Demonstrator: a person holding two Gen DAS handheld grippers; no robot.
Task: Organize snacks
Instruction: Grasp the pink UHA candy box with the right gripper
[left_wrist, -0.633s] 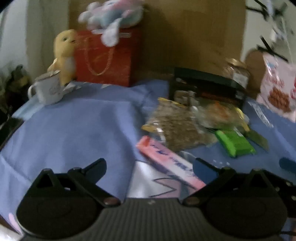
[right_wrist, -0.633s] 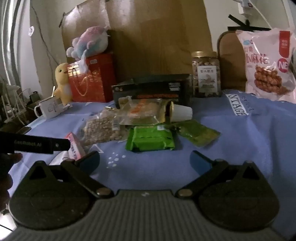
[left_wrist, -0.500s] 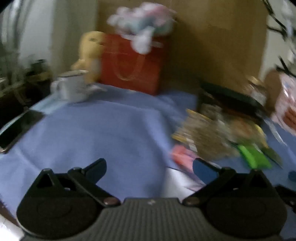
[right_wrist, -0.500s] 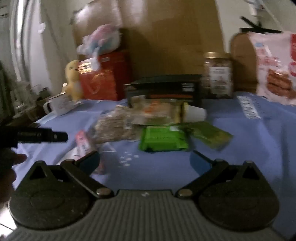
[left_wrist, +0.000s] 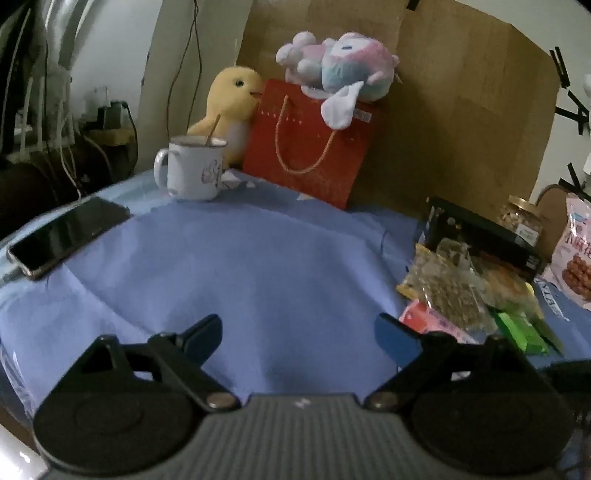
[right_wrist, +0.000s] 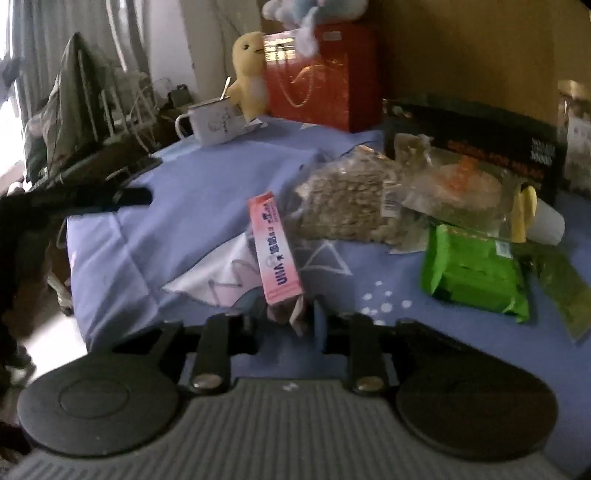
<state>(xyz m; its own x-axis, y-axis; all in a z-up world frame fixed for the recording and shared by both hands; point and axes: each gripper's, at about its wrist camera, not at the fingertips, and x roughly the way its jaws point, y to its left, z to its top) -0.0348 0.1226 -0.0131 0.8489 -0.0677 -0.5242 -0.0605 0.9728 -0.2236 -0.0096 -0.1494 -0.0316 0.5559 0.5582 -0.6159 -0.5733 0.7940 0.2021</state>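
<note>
**Pink snack box gripped by the right gripper, left gripper held wide**

The right gripper (right_wrist: 286, 319) is seen closed on the near end of a long pink cardboard snack box (right_wrist: 275, 251), which is pinched between the blue pads and stretches away from the fingers over the blue-violet tablecloth (right_wrist: 207, 206). Just beyond the box and to its right, a clear bag of pale nuts (right_wrist: 347, 203) is found, touching a second clear bag with orange contents (right_wrist: 458, 184). Right of the gripper, a bright green foil packet (right_wrist: 472, 273) is laid flat, with a white paper cup (right_wrist: 543, 221) on its side behind it. Farther back, a long black carton (right_wrist: 476, 136) is set.

The left gripper (left_wrist: 297, 332) is held wide apart, with nothing between its fingers and only bare cloth in front. Far to its left, a dark smartphone (left_wrist: 66, 236) is laid. Ahead, a white enamel mug (left_wrist: 194, 168) is stood beside a yellow plush chick (left_wrist: 231, 107), and a red paper gift bag (left_wrist: 310, 144) is topped by a pastel plush toy (left_wrist: 340, 62).
</note>
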